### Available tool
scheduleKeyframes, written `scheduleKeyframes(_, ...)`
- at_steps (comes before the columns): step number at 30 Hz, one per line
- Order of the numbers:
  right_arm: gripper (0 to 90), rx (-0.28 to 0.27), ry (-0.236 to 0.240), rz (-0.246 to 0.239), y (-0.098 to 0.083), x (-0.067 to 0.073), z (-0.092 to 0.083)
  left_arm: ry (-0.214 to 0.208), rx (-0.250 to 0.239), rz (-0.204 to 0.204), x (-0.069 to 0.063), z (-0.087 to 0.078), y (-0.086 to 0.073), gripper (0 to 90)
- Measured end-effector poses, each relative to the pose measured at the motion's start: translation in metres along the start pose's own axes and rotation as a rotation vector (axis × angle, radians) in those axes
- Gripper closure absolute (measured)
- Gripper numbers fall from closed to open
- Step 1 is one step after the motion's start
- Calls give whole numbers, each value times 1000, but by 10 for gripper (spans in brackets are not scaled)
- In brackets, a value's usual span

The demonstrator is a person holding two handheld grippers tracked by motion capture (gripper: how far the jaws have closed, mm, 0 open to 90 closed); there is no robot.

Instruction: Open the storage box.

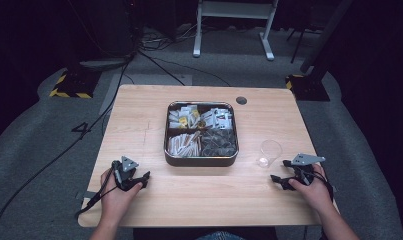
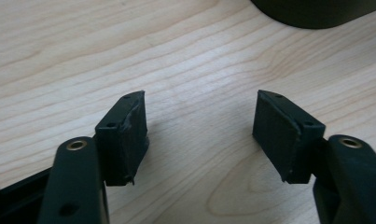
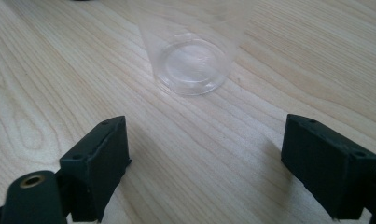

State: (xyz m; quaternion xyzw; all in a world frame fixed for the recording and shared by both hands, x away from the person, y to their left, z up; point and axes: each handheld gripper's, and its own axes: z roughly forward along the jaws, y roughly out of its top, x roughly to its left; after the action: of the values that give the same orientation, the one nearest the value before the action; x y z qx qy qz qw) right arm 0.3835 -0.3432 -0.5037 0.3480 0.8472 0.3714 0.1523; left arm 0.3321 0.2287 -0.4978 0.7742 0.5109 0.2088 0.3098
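Both tongs, left [image 1: 139, 181] and right [image 1: 280, 181], rest released on the worktop [image 1: 139, 115]; the right faces the clear cup [image 3: 191, 60] (likely its target) beside the tray [image 1: 201, 159].

One tray [image 1: 201, 158], one clear cup [image 1: 269, 152], two tongs.
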Motion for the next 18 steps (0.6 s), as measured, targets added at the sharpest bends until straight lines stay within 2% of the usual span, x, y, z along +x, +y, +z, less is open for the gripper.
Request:
scheduleKeyframes(2,151,0,0,0,0,0,0,11,-21,-14,0,-4,2,360)
scheduleKeyframes(3,151,0,0,0,0,0,0,41,-23,2,-2,-7,4,362)
scheduleKeyframes(4,151,0,0,0,0,0,0,81,-28,36,-5,-11,6,362)
scheduleKeyframes(5,151,0,0,0,0,0,0,103,-44,58,-8,-14,8,361)
scheduleKeyframes(6,151,0,0,0,0,0,0,109,-51,65,-11,-18,11,361)
scheduleKeyframes(7,151,0,0,0,0,0,0,103,-65,62,-14,-20,14,357)
scheduleKeyframes(8,151,-1,-1,2,0,0,0,77,-78,50,-18,-25,18,354)
scheduleKeyframes(9,151,-1,-1,2,0,0,0,77,-78,50,-18,-25,18,349)
scheduleKeyframes(13,151,1,-6,7,1,0,1,22,-98,48,-21,-35,29,356)
scheduleKeyframes(18,151,2,-6,8,1,0,1,-20,-134,33,-24,-45,42,356)
